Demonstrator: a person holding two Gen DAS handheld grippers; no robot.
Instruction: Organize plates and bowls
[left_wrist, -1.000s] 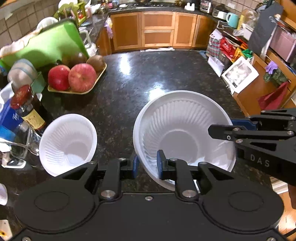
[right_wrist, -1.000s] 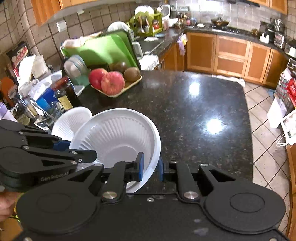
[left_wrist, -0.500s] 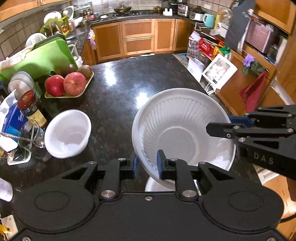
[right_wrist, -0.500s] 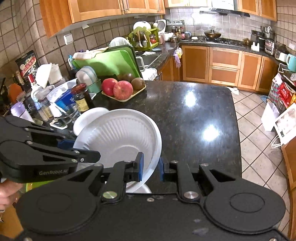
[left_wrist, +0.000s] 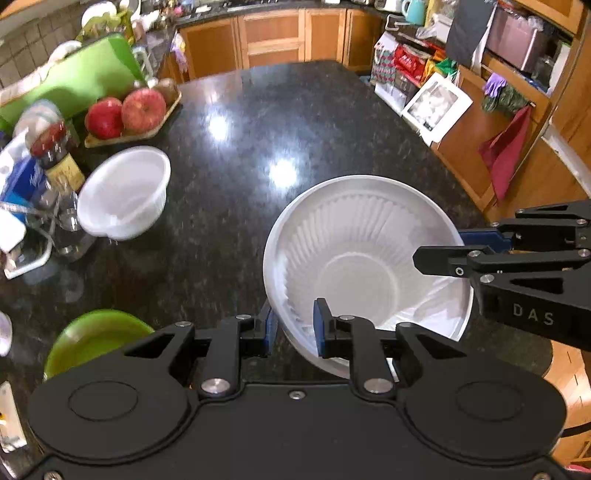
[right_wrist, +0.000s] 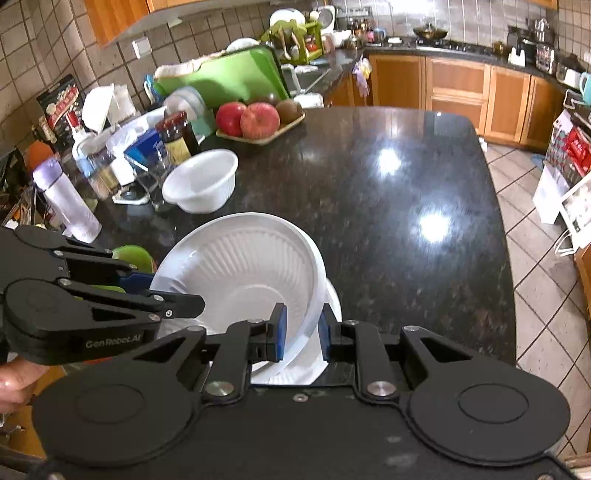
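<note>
A large white ribbed bowl hangs tilted just above the black granite counter, held from both sides. My left gripper is shut on its near-left rim. On the opposite rim my right gripper is shut too. Under the bowl's right edge a white plate shows. A small white bowl stands further back on the left. A green bowl sits near the front left, partly hidden by the left gripper.
A tray of apples and kiwis stands at the back left. Jars, bottles and a glass crowd the left side beside a green cutting board. The counter's right edge drops to a tiled floor. A hand shows at the lower left.
Both grippers have carried the large bowl back toward the counter's near edge. The small white bowl now lies farther off. The green bowl and the white plate have come into view.
</note>
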